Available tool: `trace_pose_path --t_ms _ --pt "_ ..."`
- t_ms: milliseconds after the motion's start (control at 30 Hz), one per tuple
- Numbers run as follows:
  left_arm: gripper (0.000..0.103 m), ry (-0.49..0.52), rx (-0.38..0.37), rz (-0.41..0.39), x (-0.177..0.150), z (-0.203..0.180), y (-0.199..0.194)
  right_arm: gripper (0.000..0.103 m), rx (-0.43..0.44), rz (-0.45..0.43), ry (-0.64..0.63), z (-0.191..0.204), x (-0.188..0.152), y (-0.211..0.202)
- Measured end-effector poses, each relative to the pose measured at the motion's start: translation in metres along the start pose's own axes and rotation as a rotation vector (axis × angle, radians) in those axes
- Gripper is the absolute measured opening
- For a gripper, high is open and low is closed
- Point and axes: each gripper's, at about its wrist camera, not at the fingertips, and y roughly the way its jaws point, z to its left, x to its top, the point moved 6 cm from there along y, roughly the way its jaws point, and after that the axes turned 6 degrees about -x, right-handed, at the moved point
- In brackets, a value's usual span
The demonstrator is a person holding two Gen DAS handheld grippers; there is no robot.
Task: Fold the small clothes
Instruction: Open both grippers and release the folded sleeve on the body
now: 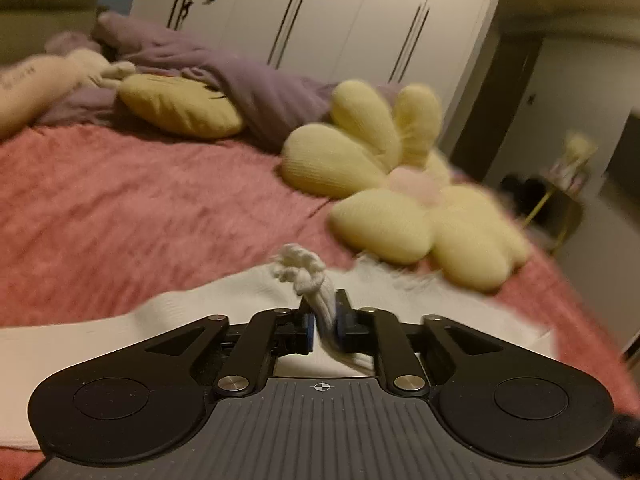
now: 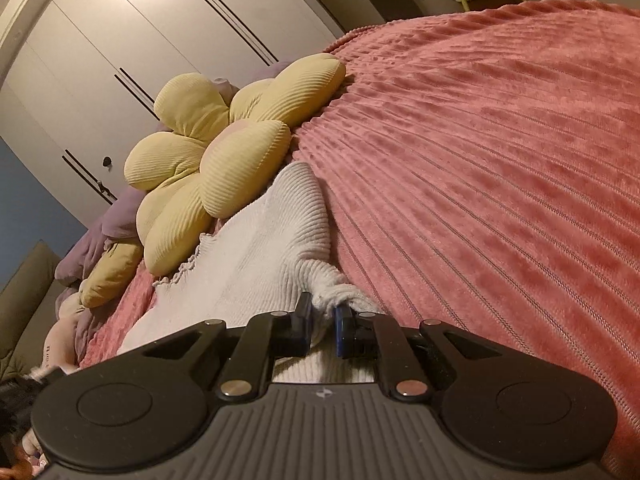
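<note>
The white ribbed knit top (image 2: 256, 248) on the pink bedspread (image 2: 480, 160) is soft and light, so left gripper (image 1: 323, 322) and right gripper (image 2: 323, 326) each pinch a bunched edge.

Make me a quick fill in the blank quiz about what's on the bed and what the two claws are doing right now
1. Both the left claw and the right claw are shut on the ______ ribbed garment.
2. The garment lies on a ______ bedspread.
3. The yellow cushion beside the garment is shaped like a ______.
4. Behind the bed stands a white ______ with dark vertical handles.

Missing words: white; pink; flower; wardrobe
</note>
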Motion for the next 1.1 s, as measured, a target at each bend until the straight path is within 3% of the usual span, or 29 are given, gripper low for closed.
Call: trace_pose_path --t_ms 33,133,200,267,300,433,567,700,767,933,1100 --pt "0.031 0.007 0.048 0.044 -0.008 0.004 0.007 0.009 0.002 0.002 -0.003 0.001 0.0 0.0" --pt "0.039 -0.039 0.137 0.161 -0.037 0.025 0.018 0.013 0.004 0.031 -0.021 0.004 -0.001 -0.006" --pt "0.053 -0.086 0.158 0.165 -0.046 0.035 0.012 0.021 0.008 0.062 -0.053 0.009 -0.002 -0.016" --pt "0.055 -0.102 0.166 0.138 -0.048 0.04 0.002 0.035 0.004 0.067 -0.11 0.015 -0.003 -0.031" --pt "0.056 -0.096 0.168 0.131 -0.047 0.04 -0.002 0.036 -0.009 0.05 -0.156 0.02 -0.002 -0.04" --pt "0.059 -0.05 0.18 0.074 -0.035 0.03 -0.013 0.036 -0.036 -0.044 -0.311 0.048 0.004 -0.052" --pt "0.065 -0.018 0.141 0.072 -0.026 0.012 -0.008 0.036 -0.007 0.065 -0.494 0.096 -0.015 -0.015" --pt "0.065 0.015 0.134 0.139 -0.04 0.0 0.008 0.031 0.04 0.118 -0.688 0.139 -0.047 0.024" --pt "0.065 0.052 0.138 0.157 -0.047 -0.005 0.015 0.027 -0.007 0.132 -0.771 0.147 -0.059 0.041" --pt "0.067 0.104 0.163 0.204 -0.054 -0.007 0.04 0.024 -0.094 0.044 -0.879 0.155 -0.054 0.063" --pt "0.073 0.136 0.217 0.202 -0.048 -0.002 0.058 0.024 -0.119 0.01 -0.935 0.155 -0.049 0.077"
